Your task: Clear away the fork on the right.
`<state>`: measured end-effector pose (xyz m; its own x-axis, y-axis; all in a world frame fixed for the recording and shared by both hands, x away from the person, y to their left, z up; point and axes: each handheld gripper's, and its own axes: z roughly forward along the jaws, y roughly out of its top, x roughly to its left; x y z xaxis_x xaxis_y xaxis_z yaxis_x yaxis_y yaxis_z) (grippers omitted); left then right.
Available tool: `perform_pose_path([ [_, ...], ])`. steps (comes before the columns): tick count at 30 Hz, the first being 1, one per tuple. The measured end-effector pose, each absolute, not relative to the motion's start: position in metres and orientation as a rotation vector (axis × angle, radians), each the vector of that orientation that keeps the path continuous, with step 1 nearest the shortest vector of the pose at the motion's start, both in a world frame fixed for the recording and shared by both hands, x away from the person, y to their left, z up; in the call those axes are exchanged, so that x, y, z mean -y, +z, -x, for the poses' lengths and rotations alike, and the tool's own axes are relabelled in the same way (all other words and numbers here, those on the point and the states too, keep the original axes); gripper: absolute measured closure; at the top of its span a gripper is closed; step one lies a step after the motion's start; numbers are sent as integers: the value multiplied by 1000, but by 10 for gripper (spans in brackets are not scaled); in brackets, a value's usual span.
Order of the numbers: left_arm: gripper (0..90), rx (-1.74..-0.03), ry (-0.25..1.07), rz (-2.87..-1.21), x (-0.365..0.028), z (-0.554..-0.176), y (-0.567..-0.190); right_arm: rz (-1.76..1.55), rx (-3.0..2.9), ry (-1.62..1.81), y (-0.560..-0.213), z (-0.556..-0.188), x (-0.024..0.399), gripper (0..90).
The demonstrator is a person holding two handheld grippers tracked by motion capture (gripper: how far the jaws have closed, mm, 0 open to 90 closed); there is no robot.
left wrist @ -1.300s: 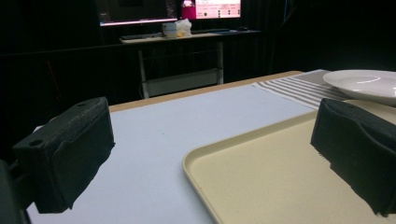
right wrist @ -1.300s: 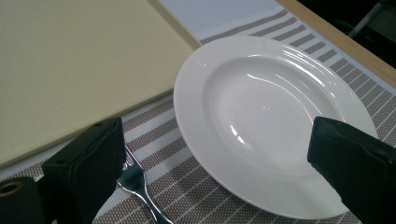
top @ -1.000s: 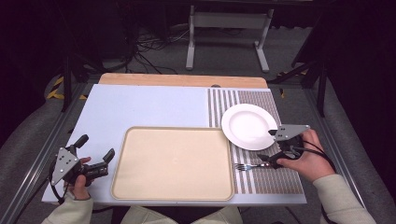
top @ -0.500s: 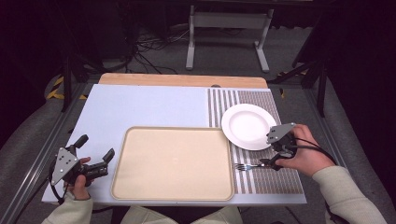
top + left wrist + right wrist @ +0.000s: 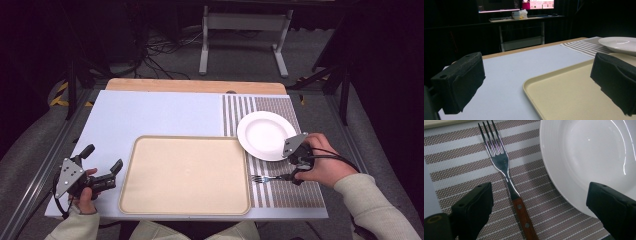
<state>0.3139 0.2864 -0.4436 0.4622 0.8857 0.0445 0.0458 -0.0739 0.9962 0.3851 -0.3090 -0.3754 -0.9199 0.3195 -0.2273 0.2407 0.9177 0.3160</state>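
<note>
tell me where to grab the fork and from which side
Grip the fork by its wooden handle, coming straight down from above. It lies flat on the striped placemat, so only its two long sides are free for the jaws. The right gripper is open and already straddles the handle; the jaw on the plate's side looks close to the rim, so probably shift away from the plate first.

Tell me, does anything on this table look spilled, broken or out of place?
Nothing stands out. The fork lies flat on the striped placemat beside the clean white plate, and the beige tray sits square.
</note>
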Motion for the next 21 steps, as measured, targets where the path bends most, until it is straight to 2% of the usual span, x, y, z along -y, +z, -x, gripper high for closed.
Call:
perform_pose_path([
  [5,0,-863,859,-1487,-287,-314,-443,-405,-2831,382,-378,-388,309,78],
  [9,0,-866,860,-1485,-288,-314,-443,-389,-2875,353,-381,-388,309,115],
  [21,0,-867,862,-1486,-288,-314,-443,-277,-2993,191,-401,-392,309,279],
])
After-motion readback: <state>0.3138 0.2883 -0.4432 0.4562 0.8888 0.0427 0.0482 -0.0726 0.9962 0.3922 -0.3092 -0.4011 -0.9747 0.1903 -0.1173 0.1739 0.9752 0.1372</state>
